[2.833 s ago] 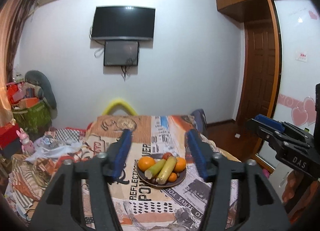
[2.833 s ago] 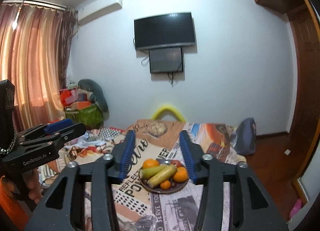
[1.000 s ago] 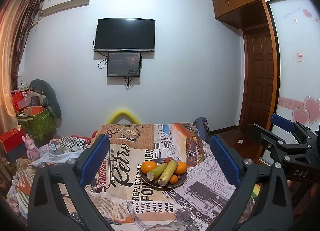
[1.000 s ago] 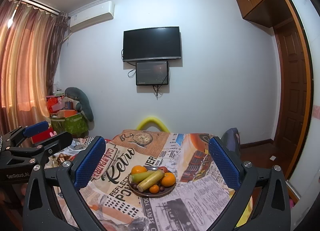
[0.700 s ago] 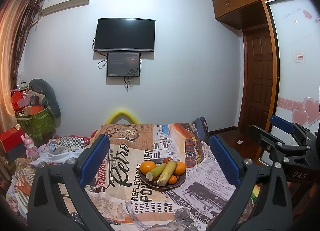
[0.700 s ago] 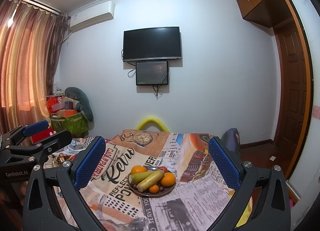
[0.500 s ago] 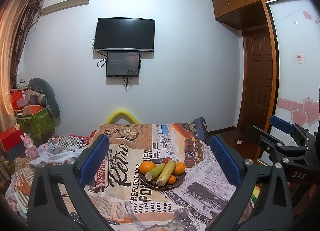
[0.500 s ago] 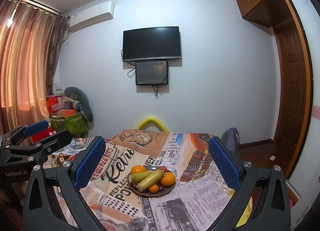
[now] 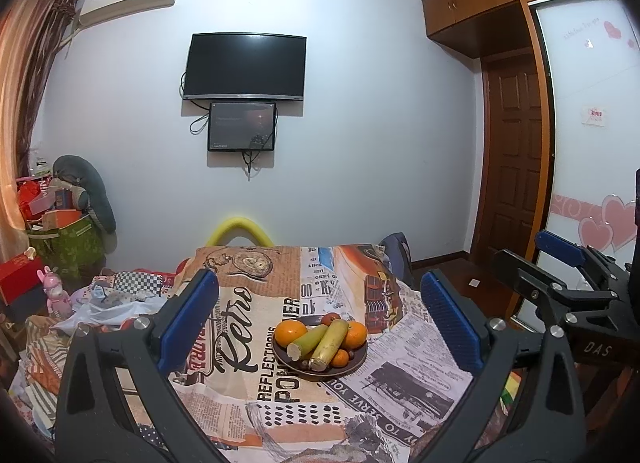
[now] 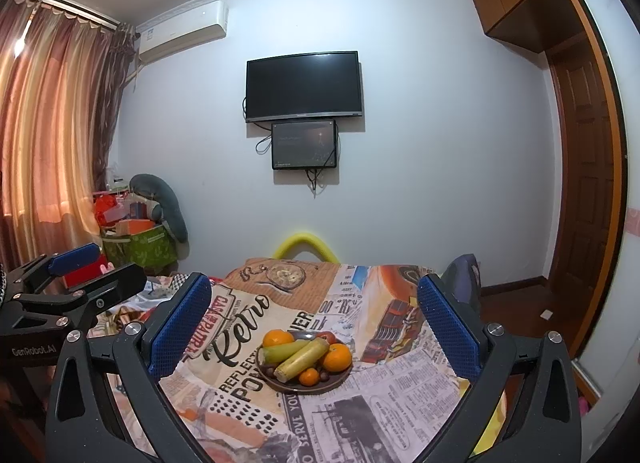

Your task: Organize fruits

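A dark round plate (image 9: 352, 365) (image 10: 294, 386) sits mid-table on a newspaper-print cloth. It holds oranges (image 9: 291, 332) (image 10: 337, 357), a yellow corn cob (image 9: 330, 343) (image 10: 301, 358), a green fruit (image 9: 308, 339) (image 10: 283, 351), a small tangerine (image 10: 308, 377) and a red fruit (image 9: 330, 318). My left gripper (image 9: 319, 317) is open and empty, held above the table's near side with the plate between its fingers in view. My right gripper (image 10: 313, 317) is open and empty, likewise short of the plate. Each gripper shows at the other view's edge.
The table cloth (image 9: 248, 343) hangs over the table edges. A yellow chair back (image 9: 239, 227) stands at the far side. Clutter, a green box (image 9: 66, 245) and toys lie left. A wooden door (image 9: 510, 167) and floor are at right.
Both grippers opened wide from a narrower gap 2.8 s ago and pulled back slightly. Over the last second nothing visibly moved.
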Motion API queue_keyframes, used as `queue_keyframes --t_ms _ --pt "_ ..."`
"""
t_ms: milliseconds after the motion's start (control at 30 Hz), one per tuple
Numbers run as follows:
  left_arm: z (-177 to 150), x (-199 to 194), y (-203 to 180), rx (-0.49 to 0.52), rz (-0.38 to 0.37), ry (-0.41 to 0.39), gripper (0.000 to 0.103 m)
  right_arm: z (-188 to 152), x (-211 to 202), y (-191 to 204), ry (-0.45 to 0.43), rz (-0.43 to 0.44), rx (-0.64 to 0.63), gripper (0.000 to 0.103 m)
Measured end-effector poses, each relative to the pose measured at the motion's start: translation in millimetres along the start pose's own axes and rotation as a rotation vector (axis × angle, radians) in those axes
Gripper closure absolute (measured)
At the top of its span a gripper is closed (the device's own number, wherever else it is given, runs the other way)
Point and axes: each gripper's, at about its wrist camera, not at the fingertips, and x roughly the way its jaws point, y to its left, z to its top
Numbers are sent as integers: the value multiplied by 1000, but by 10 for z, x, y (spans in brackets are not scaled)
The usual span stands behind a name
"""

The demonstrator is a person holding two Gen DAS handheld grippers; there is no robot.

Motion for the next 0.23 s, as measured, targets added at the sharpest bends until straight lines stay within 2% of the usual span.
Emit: queue_keyframes --t_ms 233 --pt "-7 8 0 -1 -10 6 1 4 2 -2 0 -1 -1 0"
